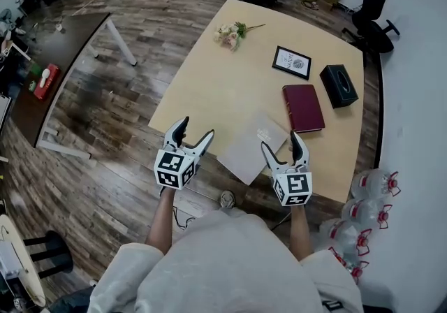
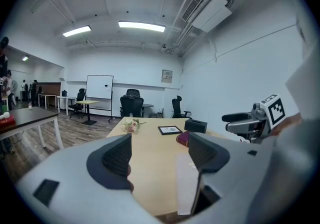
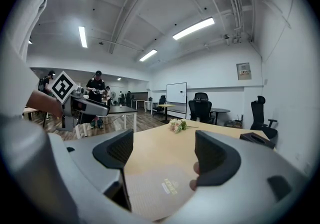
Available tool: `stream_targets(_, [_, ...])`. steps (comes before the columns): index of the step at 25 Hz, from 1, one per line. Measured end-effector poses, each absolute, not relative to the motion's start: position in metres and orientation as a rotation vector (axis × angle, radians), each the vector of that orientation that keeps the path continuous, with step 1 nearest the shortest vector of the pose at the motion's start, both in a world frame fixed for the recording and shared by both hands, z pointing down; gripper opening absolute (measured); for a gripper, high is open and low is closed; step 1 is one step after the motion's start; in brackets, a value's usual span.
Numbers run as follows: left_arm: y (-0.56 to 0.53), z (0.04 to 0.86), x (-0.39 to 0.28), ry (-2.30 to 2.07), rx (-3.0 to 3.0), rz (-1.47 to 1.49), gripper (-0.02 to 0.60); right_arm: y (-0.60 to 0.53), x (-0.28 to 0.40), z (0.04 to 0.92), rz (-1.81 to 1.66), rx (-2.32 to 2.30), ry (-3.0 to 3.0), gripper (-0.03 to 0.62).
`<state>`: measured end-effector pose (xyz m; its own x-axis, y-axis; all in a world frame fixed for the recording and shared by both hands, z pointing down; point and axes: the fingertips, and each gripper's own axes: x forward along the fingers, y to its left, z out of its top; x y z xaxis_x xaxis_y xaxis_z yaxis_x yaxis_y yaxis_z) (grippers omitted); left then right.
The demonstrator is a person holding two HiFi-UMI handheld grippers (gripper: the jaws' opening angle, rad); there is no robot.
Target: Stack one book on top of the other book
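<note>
A thin grey book [image 1: 251, 145] lies at the near edge of the light wooden table [image 1: 209, 88], one corner hanging over that edge. A dark red book [image 1: 303, 107] lies flat beyond it to the right. My left gripper [image 1: 195, 131] is open just off the table's near edge, left of the grey book. My right gripper [image 1: 281, 142] is open too, with its jaws over the grey book's right corner and nothing gripped. In the left gripper view the grey book [image 2: 187, 188] lies low right and the red book [image 2: 182, 138] beyond it. In the right gripper view the grey book [image 3: 160, 190] lies below the open jaws.
A black tissue box [image 1: 339, 84], a framed picture [image 1: 291, 62] and a small bunch of flowers [image 1: 230, 33] lie further back on the table. Water jugs [image 1: 370, 207] stand on the floor at the right. A dark table [image 1: 42, 60] stands at the left, and an office chair [image 1: 374, 4] behind.
</note>
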<state>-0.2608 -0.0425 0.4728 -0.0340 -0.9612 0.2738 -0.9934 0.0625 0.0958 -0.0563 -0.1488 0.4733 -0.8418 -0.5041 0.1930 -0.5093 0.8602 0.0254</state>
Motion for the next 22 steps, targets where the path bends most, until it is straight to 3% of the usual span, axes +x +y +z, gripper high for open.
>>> stream_targets(22, [-0.141, 0.486, -0.255, -1.868, 2.145, 0.243, 0.354, -0.207, -0.045, 0.487, 0.111, 1.009, -2.751, 0.371])
